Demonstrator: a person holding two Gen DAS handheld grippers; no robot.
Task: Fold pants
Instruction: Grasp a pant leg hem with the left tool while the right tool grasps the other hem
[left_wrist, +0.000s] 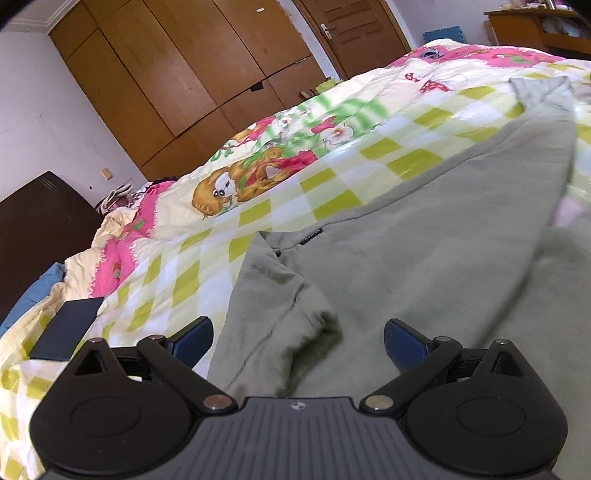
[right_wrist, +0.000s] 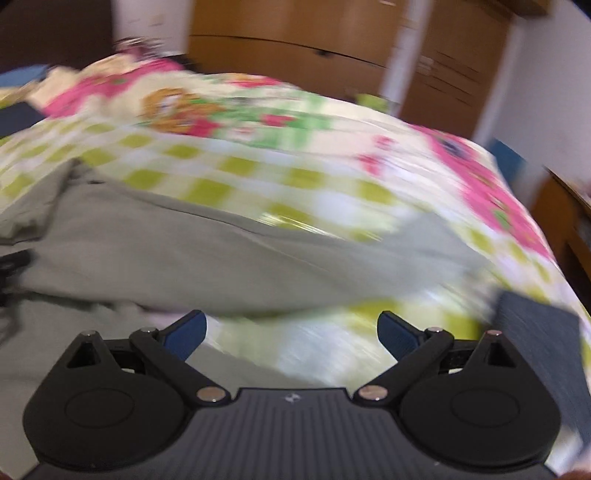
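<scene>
Grey-green pants (left_wrist: 424, 236) lie spread on a bed quilt (left_wrist: 280, 184) with green checks and pink cartoon prints. Their rumpled waistband end (left_wrist: 280, 295) sits just ahead of my left gripper (left_wrist: 299, 343), which is open and holds nothing; the blue pads (left_wrist: 402, 343) stand wide apart above the cloth. One leg stretches away to the upper right. In the blurred right wrist view the pants (right_wrist: 229, 254) run across the middle. My right gripper (right_wrist: 291, 332) is open, over the quilt (right_wrist: 314, 192) just below the pants' near edge.
A dark flat object (left_wrist: 66, 328) rests on the quilt left of my left gripper. Another dark slab (right_wrist: 539, 354) lies at the right of the right view. Wooden wardrobes (left_wrist: 177, 74), a door (left_wrist: 354, 33) and a dark cabinet (left_wrist: 40, 225) stand beyond the bed.
</scene>
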